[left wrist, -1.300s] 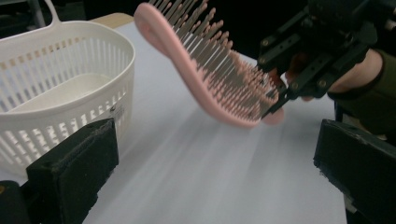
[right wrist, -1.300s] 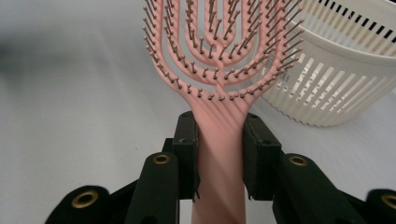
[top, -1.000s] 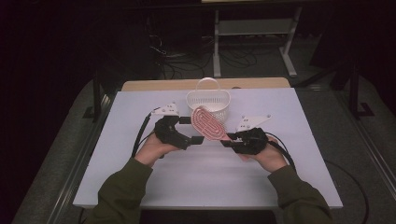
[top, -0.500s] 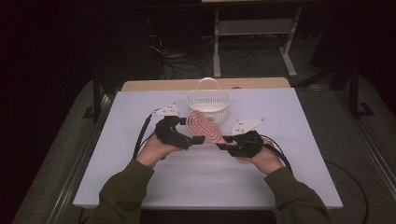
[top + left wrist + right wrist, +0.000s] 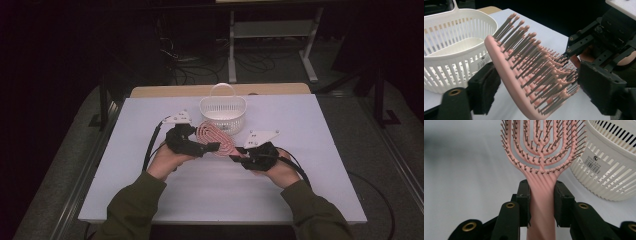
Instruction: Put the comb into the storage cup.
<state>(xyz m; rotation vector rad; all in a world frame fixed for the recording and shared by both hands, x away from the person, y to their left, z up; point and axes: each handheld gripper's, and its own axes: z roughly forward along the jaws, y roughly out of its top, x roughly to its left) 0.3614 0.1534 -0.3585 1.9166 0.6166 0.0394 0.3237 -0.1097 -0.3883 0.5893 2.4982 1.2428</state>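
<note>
Pale lilac-white counter, dark floor all round, a tan board edge at its far side.

Left side: left claw held in the person's left hand, grey three-cornered plate on top, black cable looping back toward the sleeve. Its jaws point right, toward the centre. In the left gripper view the two black pads stand on either side of the head of the pink hairbrush: the one pad sits just beside the smooth back of the head, the other just beside the bristle tips. These jaws have just been closing, with the brush head between them. Whether the pads press on the head yet, I cannot tell; a slim gap seems to remain on the bristle side.

Centre: brush raised off the counter, tilted, head to the far left, handle to the near right, bristles facing up and toward the right. White slotted plastic basket with a hoop handle stands upright just beyond the head, on the far half of the counter. Brush near the basket wall, not in it.

Right side: right claw in the right hand, jaws pointing left. In the right gripper view both pads clamp the pink handle just below the head, narrow opening, firm hold.
</note>
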